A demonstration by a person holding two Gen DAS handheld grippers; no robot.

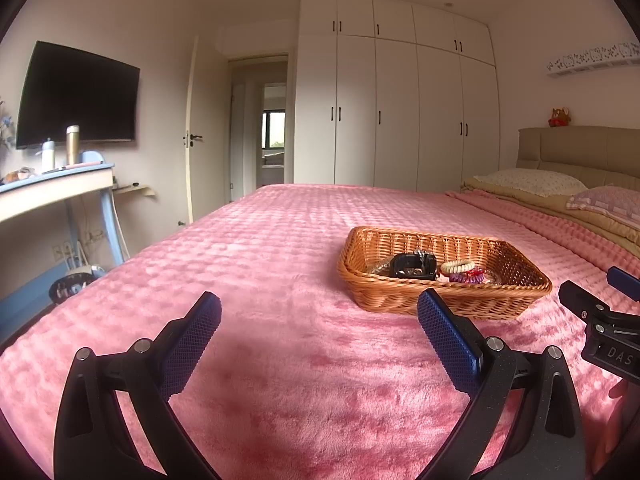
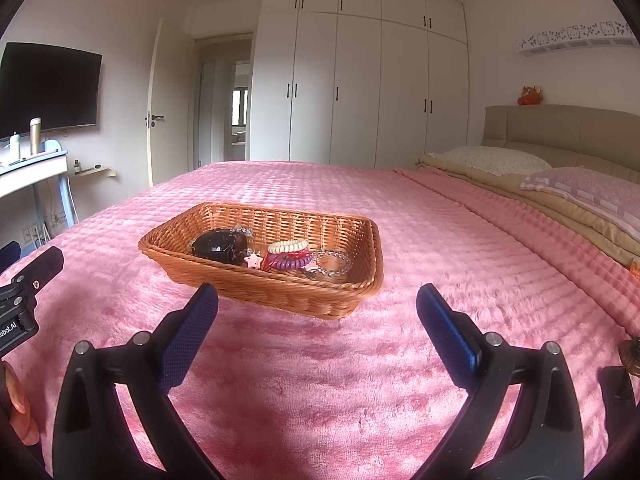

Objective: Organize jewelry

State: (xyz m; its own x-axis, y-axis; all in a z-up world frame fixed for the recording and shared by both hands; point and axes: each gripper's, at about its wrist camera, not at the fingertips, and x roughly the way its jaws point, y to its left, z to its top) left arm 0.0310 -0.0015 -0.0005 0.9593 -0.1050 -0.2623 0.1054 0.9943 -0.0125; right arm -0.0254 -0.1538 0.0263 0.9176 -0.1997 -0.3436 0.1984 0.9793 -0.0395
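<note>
While both tongs, left point(image 1: 318, 322) and right point(image 2: 316, 314), hover spread and empty, the jewelry point(image 2: 286, 258) lies inside the wicker basket point(image 2: 304, 300) on the bed point(image 2: 320, 380); approach low, pinching one piece.

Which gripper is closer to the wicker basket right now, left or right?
Right, it seems, though only slightly. The right gripper is open just short of the wicker basket's near wall. The left gripper, also open, sits off the basket's left near corner.

Basket point(image 2: 280, 292): orange-brown weave. Blanket point(image 2: 320, 380): pink, waffle-textured. Pads point(image 2: 188, 340): blue, cross-hatched. Wardrobe point(image 2: 360, 80): white. Headboard point(image 2: 560, 128): tan.
</note>
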